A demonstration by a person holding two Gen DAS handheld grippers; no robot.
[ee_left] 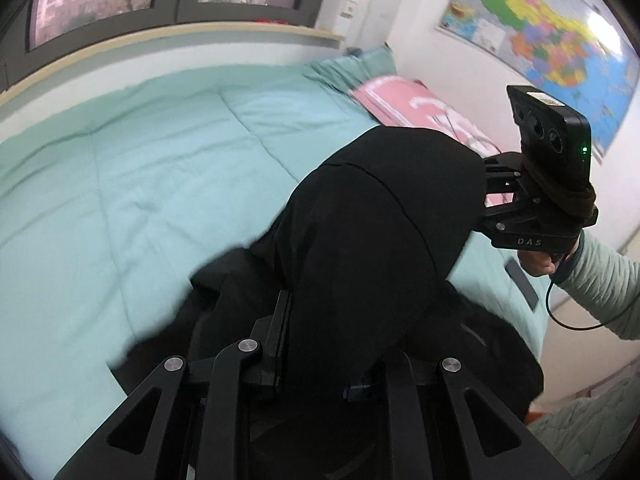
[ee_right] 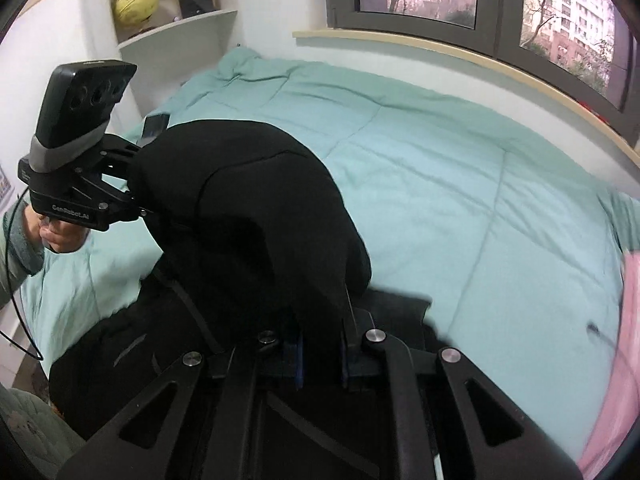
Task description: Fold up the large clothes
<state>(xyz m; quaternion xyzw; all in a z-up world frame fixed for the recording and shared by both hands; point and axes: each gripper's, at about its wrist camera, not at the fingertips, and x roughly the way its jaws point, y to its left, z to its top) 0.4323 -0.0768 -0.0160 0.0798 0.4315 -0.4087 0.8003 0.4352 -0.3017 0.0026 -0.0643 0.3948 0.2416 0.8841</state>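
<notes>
A: What writing can be read?

B: "DAS" is seen on the body of the right hand-held gripper in the left wrist view. "GenRobot.AI" is printed on the body of the left hand-held gripper in the right wrist view, though the first letters are read with some doubt. The lettering on the wall map is too small to be made out.

A: How are the grippers set, and where is the garment?

B: Each one is pressed together on the black garment; a fold of cloth is pinched between the fingers of both. The garment is held up between the two, arched over the bed, while its lower part is heaped on the quilt near the bed's edge.

A: What is given by one view only?

B: The map, a pink printed item by the pillow end and a dark flat object on the quilt are shown in the left wrist view. White shelves with a yellow globe are shown only in the right wrist view.

A: And the room?

B: The bed is covered by a pale green quilt. A dark-framed window with a light wooden sill runs along its far side; buildings and bare trees are seen through it. A pale green sleeve is seen behind the right gripper.
</notes>
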